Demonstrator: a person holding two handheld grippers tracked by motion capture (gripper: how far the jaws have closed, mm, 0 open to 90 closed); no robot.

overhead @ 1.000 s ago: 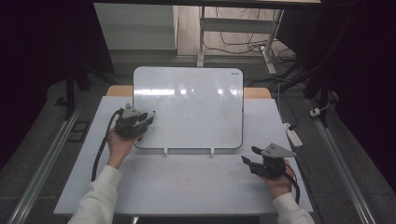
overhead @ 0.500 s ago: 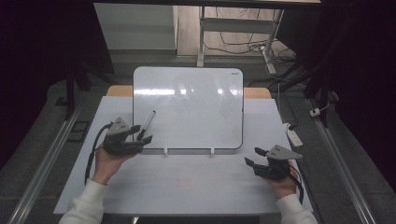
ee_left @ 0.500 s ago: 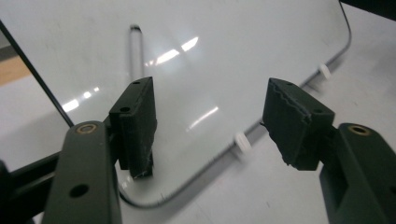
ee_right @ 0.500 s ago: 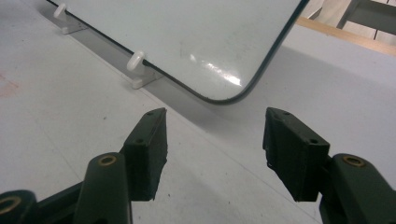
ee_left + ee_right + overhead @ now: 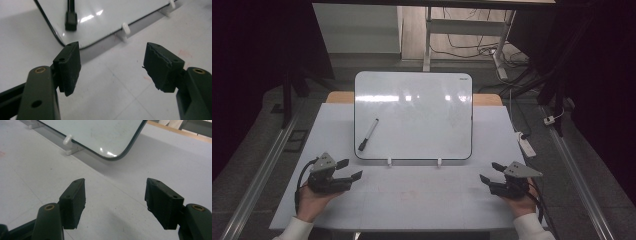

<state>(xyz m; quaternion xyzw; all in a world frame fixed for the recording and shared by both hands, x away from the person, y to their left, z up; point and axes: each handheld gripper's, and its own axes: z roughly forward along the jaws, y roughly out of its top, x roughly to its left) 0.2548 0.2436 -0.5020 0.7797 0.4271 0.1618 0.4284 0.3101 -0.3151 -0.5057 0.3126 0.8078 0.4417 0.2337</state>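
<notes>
1. Lying loose on the white rectangular dry-erase board (image 5: 413, 116) w/ dark rim: the slim white marker pen with black cap (image 5: 368, 134). It rests on the board's lower-left part, slanted, cap end toward the near-left corner, nothing gripping it. The left gripper view catches its black cap end (image 5: 71, 18) just inside that corner.
2. Left tool (image 5: 348, 169) sits off the board, on the pale grey tabletop (image 5: 422, 200) in front of the near-left corner, well apart from the pen. Jaws spread wide, nothing between them; they have just been opening.
3. Right tool (image 5: 492, 171) is on the tabletop by the board's near-right corner. Jaws also spread, empty, and they too have just been opening a bit more.
4. Meaning, as I judge it: pen put down & let go, both hands parked at the near edge, so the set-down step looks finished.
5. Vs. 1 s ago: left hand was up at the board's left edge w/ its tool near-shut and no pen seen lying free; half a sec ago the pen already lay on the board w/ the tool just beside it. Now that hand has pulled back toward the person.
6. Right hand approx. same spot throughout; board w/ its two small white clips (image 5: 388, 161) hasn't shifted.
</notes>
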